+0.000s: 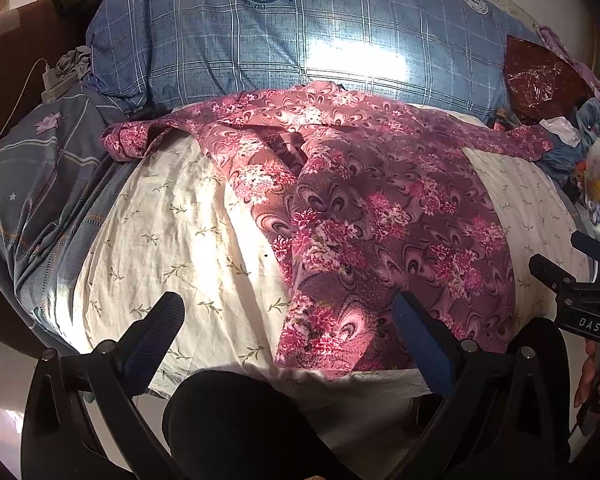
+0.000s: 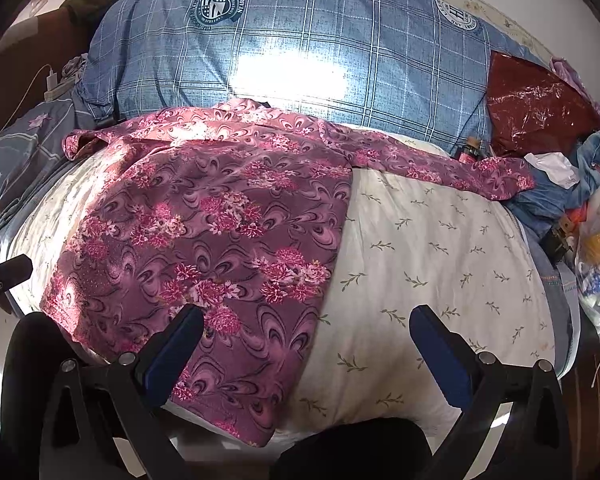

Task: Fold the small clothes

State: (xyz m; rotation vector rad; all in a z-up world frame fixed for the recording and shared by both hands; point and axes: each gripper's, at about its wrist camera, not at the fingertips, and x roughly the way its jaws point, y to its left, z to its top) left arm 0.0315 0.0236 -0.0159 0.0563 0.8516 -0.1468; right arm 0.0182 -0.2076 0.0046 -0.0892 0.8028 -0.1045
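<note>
Lying flat ahead of both grippers' spread, unloaded fingers (image 1: pixel 168 312): floral shirt (image 1: pixel 380 208) on white sheet (image 2: pixel 440 248).

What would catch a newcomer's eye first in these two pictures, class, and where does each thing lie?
First, the pink floral patterned garment, spread flat over the cream leaf-print sheet with its sleeves stretched sideways. Behind it, the big blue plaid pillow with round crests fills the back of the bed, sunlit at its middle. At right lies a shiny dark red plastic bag beside a heap of clutter.
</note>
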